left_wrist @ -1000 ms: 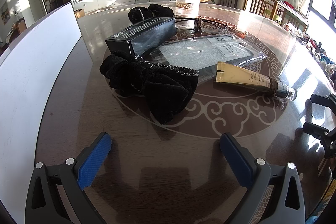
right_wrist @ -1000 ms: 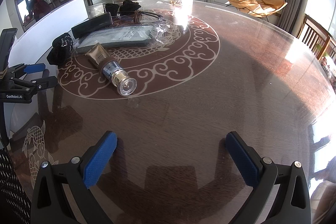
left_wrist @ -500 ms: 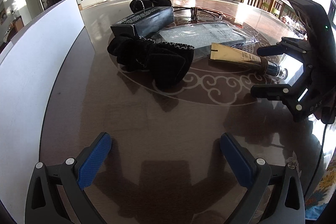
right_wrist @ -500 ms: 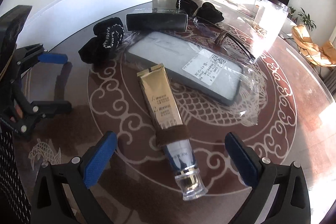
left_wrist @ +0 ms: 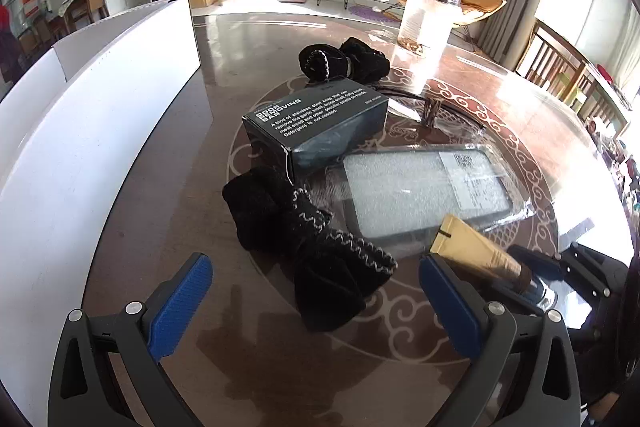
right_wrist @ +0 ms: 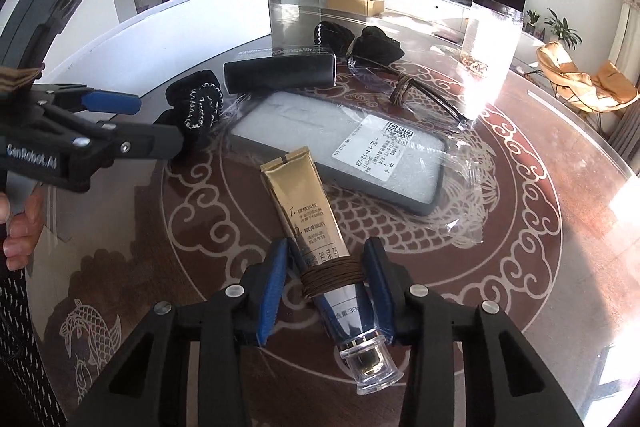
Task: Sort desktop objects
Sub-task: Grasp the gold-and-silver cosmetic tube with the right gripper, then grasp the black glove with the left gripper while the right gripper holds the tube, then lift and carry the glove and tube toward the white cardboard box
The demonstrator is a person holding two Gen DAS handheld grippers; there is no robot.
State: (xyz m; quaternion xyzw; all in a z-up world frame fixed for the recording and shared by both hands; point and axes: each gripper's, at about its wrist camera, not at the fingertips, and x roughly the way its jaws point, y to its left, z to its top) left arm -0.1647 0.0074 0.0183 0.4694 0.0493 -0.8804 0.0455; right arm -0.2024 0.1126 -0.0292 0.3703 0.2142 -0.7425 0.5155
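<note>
A gold tube (right_wrist: 304, 195) with a brown band and a clear cap lies on the round table (right_wrist: 500, 267). My right gripper (right_wrist: 326, 251) straddles it at the band, its jaws closing, blue pads against both sides of the tube. The left wrist view shows the same tube (left_wrist: 476, 251) at the lower right. My left gripper (left_wrist: 314, 267) is open just above a black knitted glove (left_wrist: 304, 247), with nothing between its fingers. From the right wrist, the left gripper (right_wrist: 160, 125) shows at the left, a hand holding it.
A dark box (left_wrist: 320, 123), a phone case in a plastic wrap (left_wrist: 424, 191), a second black glove (left_wrist: 348, 61), glasses (right_wrist: 400, 83) and a clear jar (left_wrist: 428, 23) lie further back. A white panel (left_wrist: 100, 131) runs along the table's left edge.
My right gripper swung over to the gold tube and narrowed from wide open down around it. The left gripper drew back, then came in close over the black glove.
</note>
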